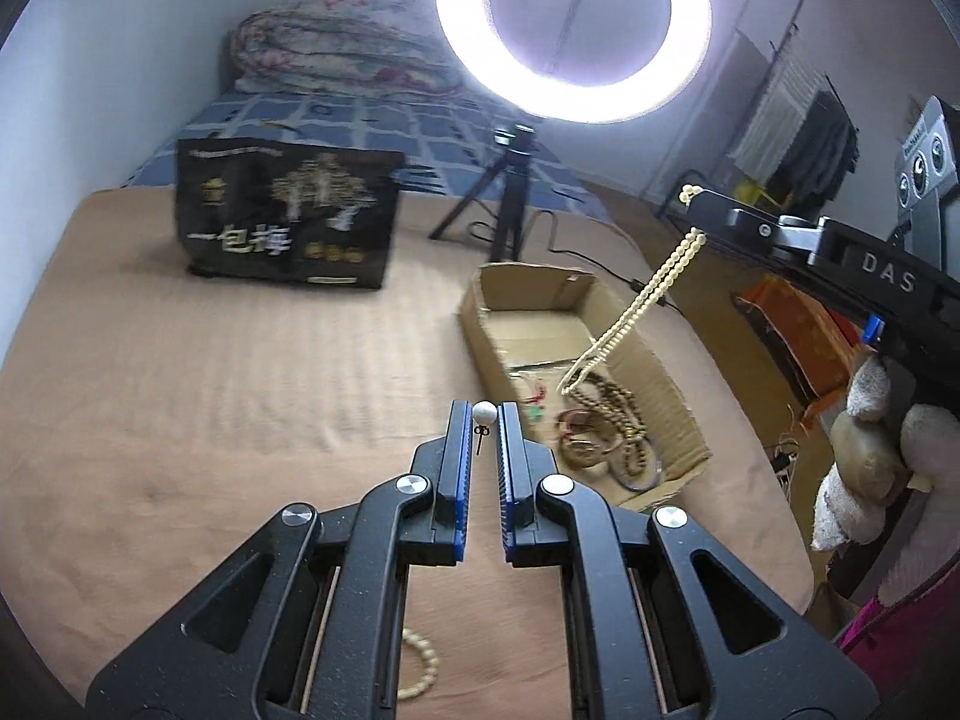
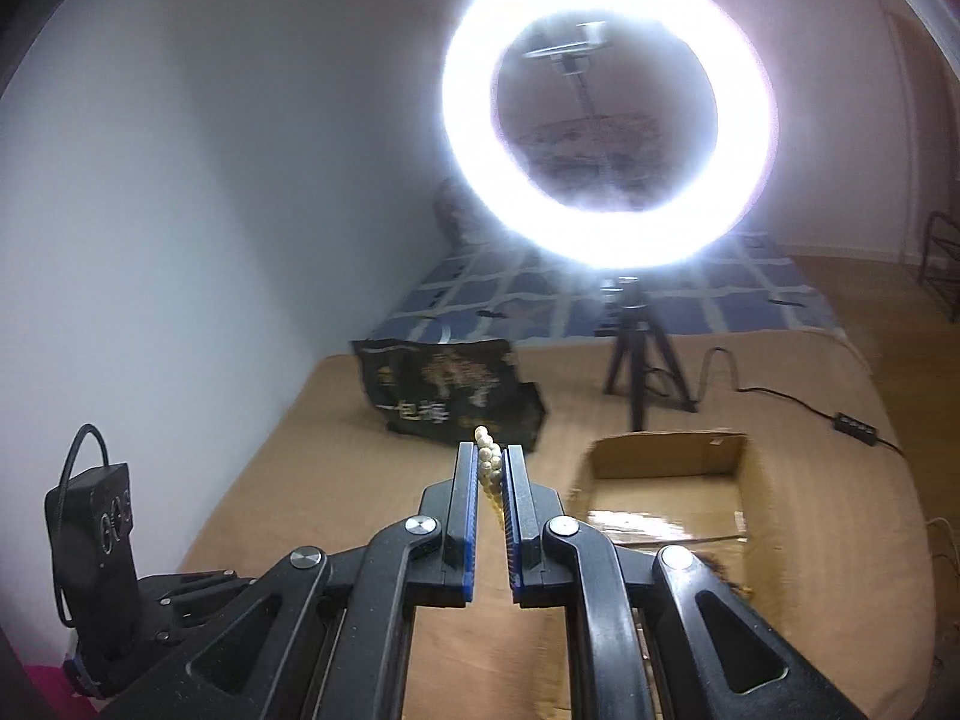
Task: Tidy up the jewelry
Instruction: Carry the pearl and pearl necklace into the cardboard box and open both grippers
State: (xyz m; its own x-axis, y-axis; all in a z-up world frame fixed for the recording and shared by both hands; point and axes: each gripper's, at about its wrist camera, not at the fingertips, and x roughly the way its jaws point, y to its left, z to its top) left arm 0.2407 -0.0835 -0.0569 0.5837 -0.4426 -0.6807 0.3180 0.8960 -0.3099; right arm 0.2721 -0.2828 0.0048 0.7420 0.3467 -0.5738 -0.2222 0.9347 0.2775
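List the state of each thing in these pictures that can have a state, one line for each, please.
left gripper: shut on the pearl earring
pearl earring: held at the fingertips, post pointing down
right gripper: shut on the bead necklace
bead necklace: hanging from the right gripper above the box
cardboard box: open, jewelry inside
ring light: on
black snack bag: upright on the bed
bead bracelet: lying on the bed

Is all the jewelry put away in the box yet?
Not yet. Some beads and bangles already lie in the cardboard box. The left tool holds a pearl earring, and the right tool holds a cream bead necklace above the box. One bead bracelet still lies on the bed.
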